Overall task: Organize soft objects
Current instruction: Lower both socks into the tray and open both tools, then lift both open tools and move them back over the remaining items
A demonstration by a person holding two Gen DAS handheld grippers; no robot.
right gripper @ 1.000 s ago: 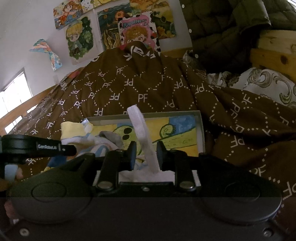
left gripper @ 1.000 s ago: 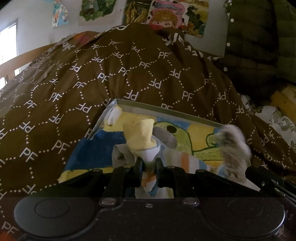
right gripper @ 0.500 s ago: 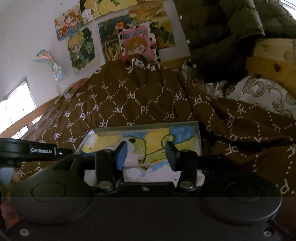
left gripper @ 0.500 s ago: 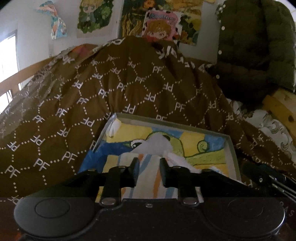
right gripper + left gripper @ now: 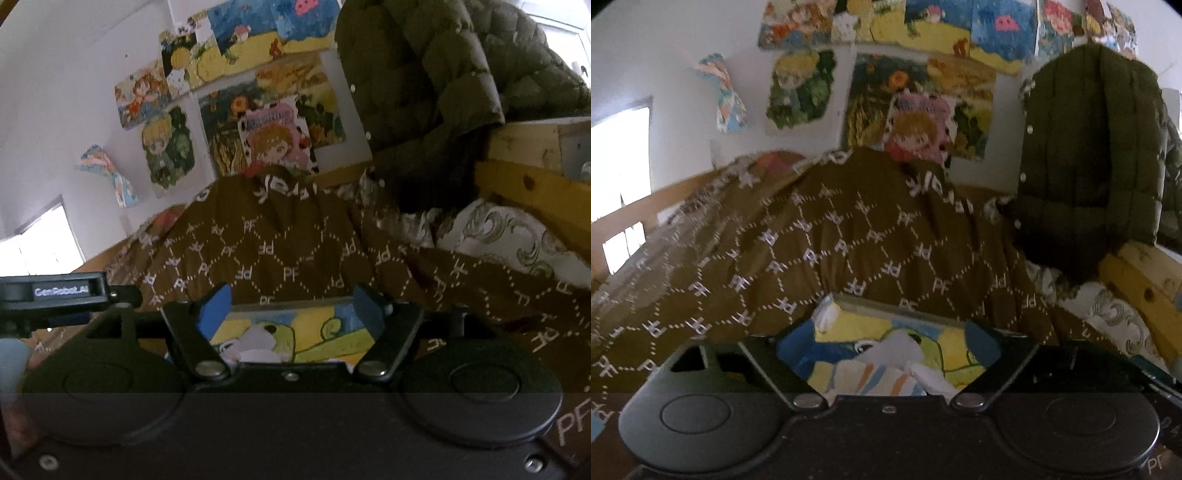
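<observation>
Release step of the sorting task, near to far from the painted tray.

Nearest: left gripper (image 5: 888,354), jaws spread wide after just opening, nothing between them; raised above the near edge of the painted tray (image 5: 886,308). Right gripper (image 5: 291,314), blue pads visible, jaws likewise just opened and parted with nothing pinched; also above the tray's near edge.

On the tray: striped cloth (image 5: 871,380), in white, orange and pale blue, lying at the near edge; white cloth (image 5: 932,376) touching it on the right; grey soft piece (image 5: 901,345) just behind both, over the painted green figure. Exact kind of each item not certain through the blur.

Judged stage: soft items deposited, both grippers clear of them. Next move, by judgement: seeking another loose soft item beyond the tray, or tidying the pile; no further item in view here, so a turn of the cameras likely needed first.

Around and behind the tray: brown quilt (image 5: 280,254) printed all over with "PF". Left of the tray in the right wrist view: black bar labelled "GenRobot.AI" (image 5: 61,291). Farthest: wall posters (image 5: 273,133), lettering unreadable; green padded jacket (image 5: 1086,158).
</observation>
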